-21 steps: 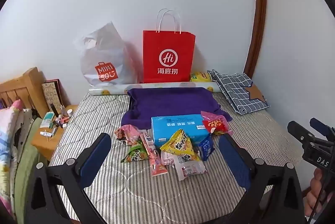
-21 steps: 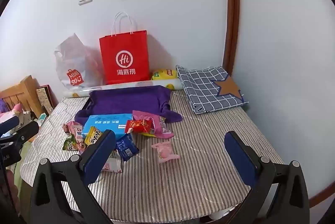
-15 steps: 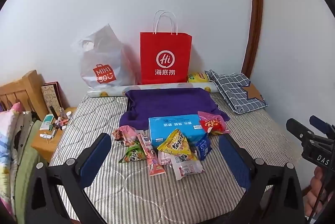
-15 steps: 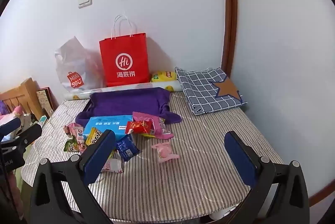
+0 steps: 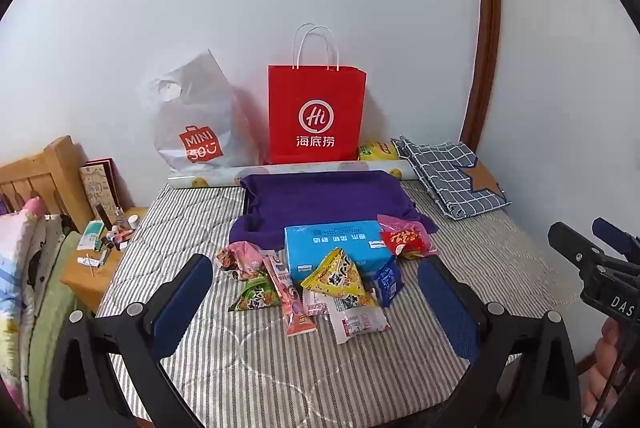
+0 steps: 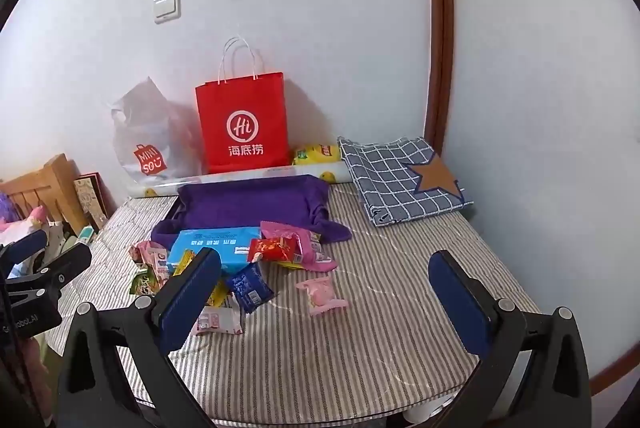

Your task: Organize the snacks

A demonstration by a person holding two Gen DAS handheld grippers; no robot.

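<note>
Snacks (image 5: 320,280): loose pile on the striped table (image 5: 280,380), in front of the purple-lined tray (image 5: 320,196), partly atop a blue pack (image 5: 336,248).

Left gripper (image 5: 316,292): jaws spread wide, empty, above the pile. Right gripper (image 6: 324,292): likewise spread, empty, over the table to the pile's right.

Advice, as judgement: take one packet at a time, starting with an outlier, and pinch it by a sealed edge so the rest stay put.

Views: only the right showed a pink packet (image 6: 322,294) lying apart; only the left showed the green triangle (image 5: 256,294) whole.
</note>
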